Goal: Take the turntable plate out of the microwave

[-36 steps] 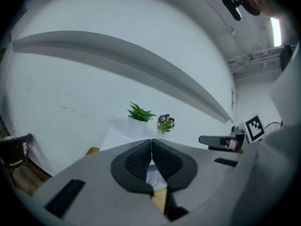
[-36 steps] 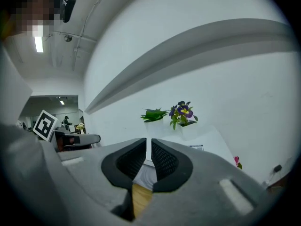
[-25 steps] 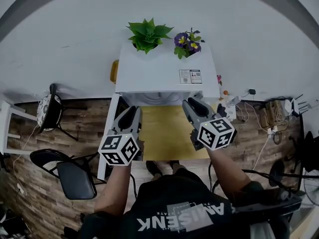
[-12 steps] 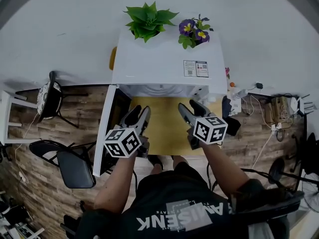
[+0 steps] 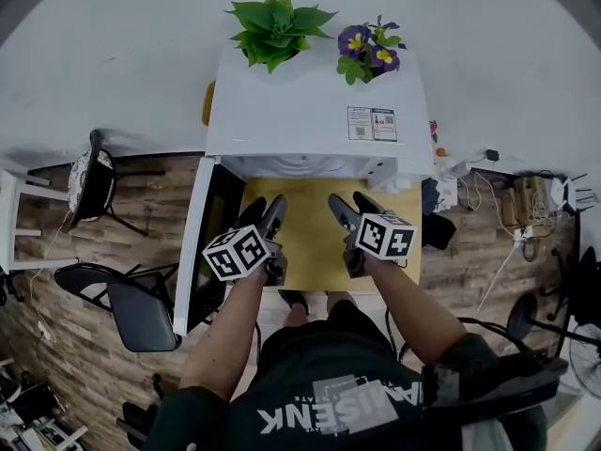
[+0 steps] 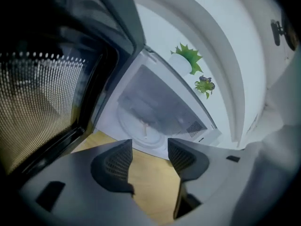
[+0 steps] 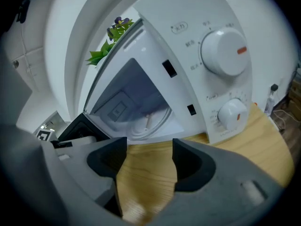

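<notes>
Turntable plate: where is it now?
The turntable plate lies inside the open microwave, on the cavity floor; in the left gripper view it is at centre, right of the open door.

The grey two-jaw left gripper (image 5: 266,212) and right gripper (image 5: 350,203) have lowered toward the yellow wooden tabletop (image 5: 305,247); both jaw pairs are opening, empty.

Pale round turntable plate (image 5: 301,164): head view shows only a near sliver under the roof of the white box microwave (image 5: 300,111).
Roof sticker (image 5: 372,124): print too small to read.
Dial markings (image 7: 181,28): blurred.
</notes>
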A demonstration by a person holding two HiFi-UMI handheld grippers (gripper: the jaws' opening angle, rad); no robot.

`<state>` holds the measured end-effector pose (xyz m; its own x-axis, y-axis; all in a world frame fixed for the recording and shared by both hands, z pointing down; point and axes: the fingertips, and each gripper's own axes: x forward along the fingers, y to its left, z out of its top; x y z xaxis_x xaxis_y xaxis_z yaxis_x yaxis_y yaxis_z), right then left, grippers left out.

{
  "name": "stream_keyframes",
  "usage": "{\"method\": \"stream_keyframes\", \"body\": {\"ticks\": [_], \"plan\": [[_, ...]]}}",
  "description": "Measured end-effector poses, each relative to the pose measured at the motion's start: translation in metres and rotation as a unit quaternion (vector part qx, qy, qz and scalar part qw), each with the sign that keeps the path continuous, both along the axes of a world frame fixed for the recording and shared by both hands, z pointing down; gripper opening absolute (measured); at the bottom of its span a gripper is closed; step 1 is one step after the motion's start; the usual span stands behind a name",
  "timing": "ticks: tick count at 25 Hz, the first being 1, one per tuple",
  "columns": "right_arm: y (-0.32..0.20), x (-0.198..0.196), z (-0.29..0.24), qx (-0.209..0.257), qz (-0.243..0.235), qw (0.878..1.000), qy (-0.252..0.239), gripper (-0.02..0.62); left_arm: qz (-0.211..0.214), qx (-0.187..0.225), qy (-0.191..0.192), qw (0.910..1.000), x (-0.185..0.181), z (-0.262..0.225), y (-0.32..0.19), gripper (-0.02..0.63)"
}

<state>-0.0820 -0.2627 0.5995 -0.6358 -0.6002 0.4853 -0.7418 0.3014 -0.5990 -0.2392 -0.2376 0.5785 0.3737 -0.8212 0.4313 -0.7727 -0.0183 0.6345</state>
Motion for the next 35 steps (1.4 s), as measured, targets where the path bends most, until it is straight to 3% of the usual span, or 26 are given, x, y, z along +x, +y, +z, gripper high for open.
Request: {"method": "stream_keyframes", "body": {"ticks": [5,8,14,18,22,26,35], "plan": [[-0.005,-0.012,0.022,-0.036,0.013,0.999,-0.029,0.35,-0.036,-0.02,0.038,0.9984,-0.01,0.025,-0.014,0.234],[-0.009,-0.018,0.038,-0.063,0.02,0.997,-0.041,0.374,-0.055,-0.028,0.081,0.9948,-0.011,0.035,-0.024,0.247],[-0.028,-0.025,0.056,-0.092,0.065,0.991,-0.072,0.377,-0.07,-0.048,0.103,0.9911,-0.008,0.058,-0.037,0.258],[-0.038,-0.035,0.062,-0.11,0.078,0.987,-0.088,0.377,-0.094,-0.039,0.137,0.9853,-0.01,0.064,-0.051,0.267],[-0.051,-0.038,0.065,-0.129,0.112,0.98,-0.106,0.377,-0.097,-0.051,0.135,0.9847,-0.006,0.074,-0.064,0.267],[-0.062,-0.038,0.068,-0.146,0.153,0.97,-0.118,0.377,-0.119,-0.071,0.157,0.9779,-0.005,0.085,-0.075,0.268],[-0.074,-0.052,0.082,-0.173,0.179,0.962,-0.111,0.377,-0.125,-0.107,0.144,0.9759,-0.008,0.101,-0.084,0.267]]}}
